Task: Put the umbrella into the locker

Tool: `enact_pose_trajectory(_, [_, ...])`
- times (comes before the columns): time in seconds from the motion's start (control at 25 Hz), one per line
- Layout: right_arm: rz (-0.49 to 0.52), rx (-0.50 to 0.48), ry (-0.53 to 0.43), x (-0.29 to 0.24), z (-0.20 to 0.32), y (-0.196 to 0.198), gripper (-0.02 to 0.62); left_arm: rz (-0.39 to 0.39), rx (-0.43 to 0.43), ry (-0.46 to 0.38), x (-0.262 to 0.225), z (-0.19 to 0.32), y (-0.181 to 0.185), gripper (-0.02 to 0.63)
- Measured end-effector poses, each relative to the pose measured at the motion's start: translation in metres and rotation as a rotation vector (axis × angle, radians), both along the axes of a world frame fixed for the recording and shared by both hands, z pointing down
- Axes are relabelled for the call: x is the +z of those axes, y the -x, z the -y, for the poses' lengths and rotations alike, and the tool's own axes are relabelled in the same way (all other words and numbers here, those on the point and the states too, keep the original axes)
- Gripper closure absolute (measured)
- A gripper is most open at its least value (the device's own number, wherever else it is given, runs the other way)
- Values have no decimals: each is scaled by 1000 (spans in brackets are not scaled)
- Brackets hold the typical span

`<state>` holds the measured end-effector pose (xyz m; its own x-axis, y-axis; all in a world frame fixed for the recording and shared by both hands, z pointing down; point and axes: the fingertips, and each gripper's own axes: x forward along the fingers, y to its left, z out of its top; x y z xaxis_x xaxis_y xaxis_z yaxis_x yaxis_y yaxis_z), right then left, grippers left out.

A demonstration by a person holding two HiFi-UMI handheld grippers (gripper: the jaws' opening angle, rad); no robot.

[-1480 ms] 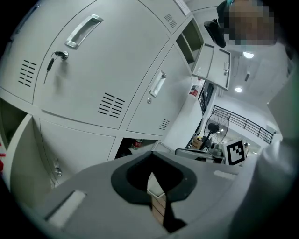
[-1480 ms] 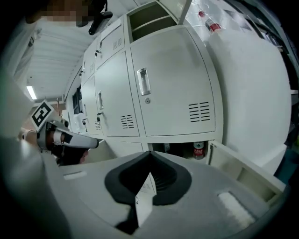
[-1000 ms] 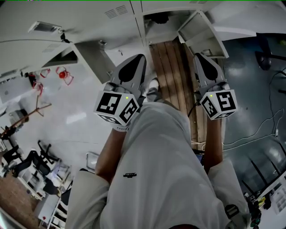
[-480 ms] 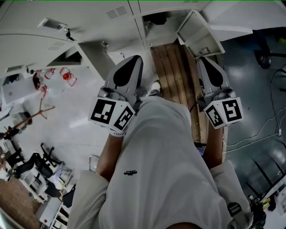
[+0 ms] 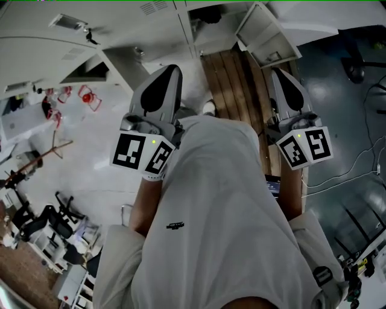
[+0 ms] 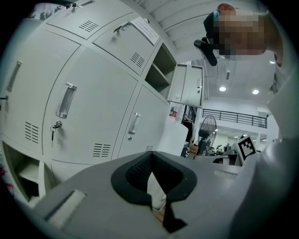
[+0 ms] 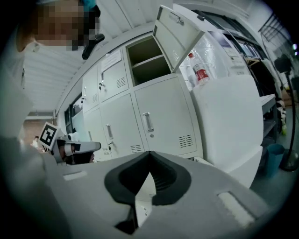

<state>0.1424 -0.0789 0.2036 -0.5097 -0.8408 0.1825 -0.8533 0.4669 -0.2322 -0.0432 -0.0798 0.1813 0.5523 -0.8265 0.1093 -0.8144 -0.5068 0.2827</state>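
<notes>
**Before the lockers, both claws pressed together**

Both the left claw [image 5: 171,68] and the right claw [image 5: 278,72] are squeezed together, holding nothing. One locker [image 5: 218,40] stands open, its door [image 5: 263,33] swung out. A dark thing [image 5: 211,15] lies inside; whether it is the umbrella is unclear.

Floor [image 5: 90,163] w/ wood planks [image 5: 232,78] atop.

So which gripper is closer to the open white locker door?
Right. In the head view the right gripper sits just under the open white metal locker door; the left gripper is farther off to its left, past the brown wooden planks.
</notes>
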Motion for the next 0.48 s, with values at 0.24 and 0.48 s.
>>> enact_pose_trajectory(0.24, [-49,-74,-21,-11,-3,13,600,0,17,5,-1,-8,-1,588])
enact_pose_trajectory(0.48, [-45,-112,41,-4,-13,19,598,-9,10,2,-4,-8,-1,588])
